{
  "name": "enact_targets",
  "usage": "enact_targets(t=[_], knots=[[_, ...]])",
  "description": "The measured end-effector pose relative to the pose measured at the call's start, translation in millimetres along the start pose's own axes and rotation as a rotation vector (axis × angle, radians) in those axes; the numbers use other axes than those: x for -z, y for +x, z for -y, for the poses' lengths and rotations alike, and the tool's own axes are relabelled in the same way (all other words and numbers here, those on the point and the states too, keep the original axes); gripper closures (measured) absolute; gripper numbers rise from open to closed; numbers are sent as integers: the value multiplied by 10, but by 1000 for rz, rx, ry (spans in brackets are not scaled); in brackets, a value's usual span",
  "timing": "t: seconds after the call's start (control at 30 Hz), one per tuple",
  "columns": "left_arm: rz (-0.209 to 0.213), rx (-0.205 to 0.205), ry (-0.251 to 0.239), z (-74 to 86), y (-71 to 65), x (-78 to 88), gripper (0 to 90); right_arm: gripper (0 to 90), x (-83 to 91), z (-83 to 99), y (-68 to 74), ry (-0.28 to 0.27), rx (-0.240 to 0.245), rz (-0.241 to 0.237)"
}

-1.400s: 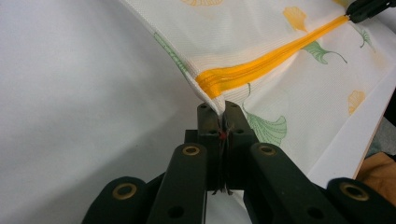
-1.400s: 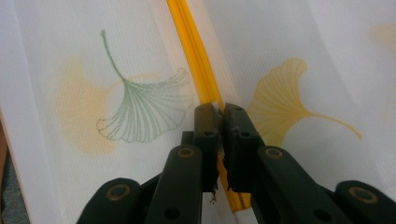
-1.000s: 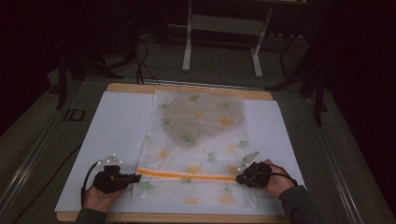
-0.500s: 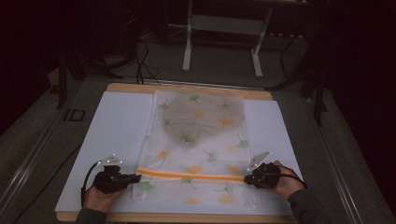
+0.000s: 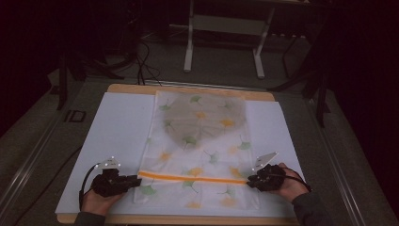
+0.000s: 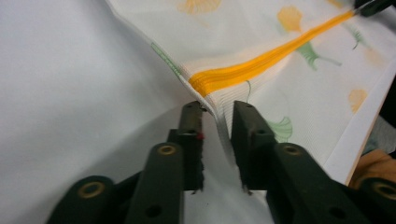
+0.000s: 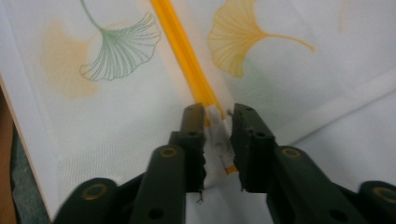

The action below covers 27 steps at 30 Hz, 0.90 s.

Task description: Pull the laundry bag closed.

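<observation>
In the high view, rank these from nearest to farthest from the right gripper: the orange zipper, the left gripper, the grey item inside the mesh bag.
1. The orange zipper: its end is at the right gripper.
2. The grey item: inside the bag's far half, up the table.
3. The left gripper: at the zipper's opposite end, across the bag.

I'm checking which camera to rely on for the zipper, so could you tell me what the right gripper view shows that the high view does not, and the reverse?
The right gripper view alone shows the white zipper pull between the jaws of the right gripper.

The high view alone shows the whole mesh bag, the dark bundle inside it, the left gripper at the zipper's other end, and the table.

Both show the orange zipper and the ginkgo-leaf print.
</observation>
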<state>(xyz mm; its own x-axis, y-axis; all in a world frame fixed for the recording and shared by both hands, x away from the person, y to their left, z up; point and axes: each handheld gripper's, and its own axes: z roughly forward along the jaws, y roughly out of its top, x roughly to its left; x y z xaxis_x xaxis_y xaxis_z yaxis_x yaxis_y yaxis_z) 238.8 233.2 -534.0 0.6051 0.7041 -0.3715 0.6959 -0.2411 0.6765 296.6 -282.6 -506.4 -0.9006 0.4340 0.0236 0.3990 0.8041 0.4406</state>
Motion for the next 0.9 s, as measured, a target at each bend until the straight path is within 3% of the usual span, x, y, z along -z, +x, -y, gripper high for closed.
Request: enact_targets(t=[0.13, 0.17, 0.3, 0.53, 0.67, 0.73, 0.77, 0.8, 0.9], knots=[[1, -2, -16, 9, 12, 25, 710, 679, 17, 36, -31, -47, -37, -6], [-8, -2, -42, 17, 27, 62, 698, 649, 33, 71, -55, -97, -78, -6], [-25, -4, -84, 25, 42, 118, 685, 600, 47, 157, -101, -192, -166, 15], [-91, 2, -97, 28, 55, 139, 661, 556, 32, 285, -131, -266, -303, 106], [-159, 1, -97, 29, 57, 148, 656, 553, 17, 348, -101, -310, -334, 181], [-159, 1, -97, 29, 57, 148, 654, 553, 11, 366, -95, -327, -338, 196], [-215, -2, -100, 30, 58, 153, 654, 553, 11, 366, -95, -327, -338, 196], [-251, -3, -109, 31, 62, 155, 637, 554, 6, 395, -96, -341, -350, 240], [-333, 6, -122, 29, 94, 150, 604, 552, 22, 448, -106, -396, -395, 293]])
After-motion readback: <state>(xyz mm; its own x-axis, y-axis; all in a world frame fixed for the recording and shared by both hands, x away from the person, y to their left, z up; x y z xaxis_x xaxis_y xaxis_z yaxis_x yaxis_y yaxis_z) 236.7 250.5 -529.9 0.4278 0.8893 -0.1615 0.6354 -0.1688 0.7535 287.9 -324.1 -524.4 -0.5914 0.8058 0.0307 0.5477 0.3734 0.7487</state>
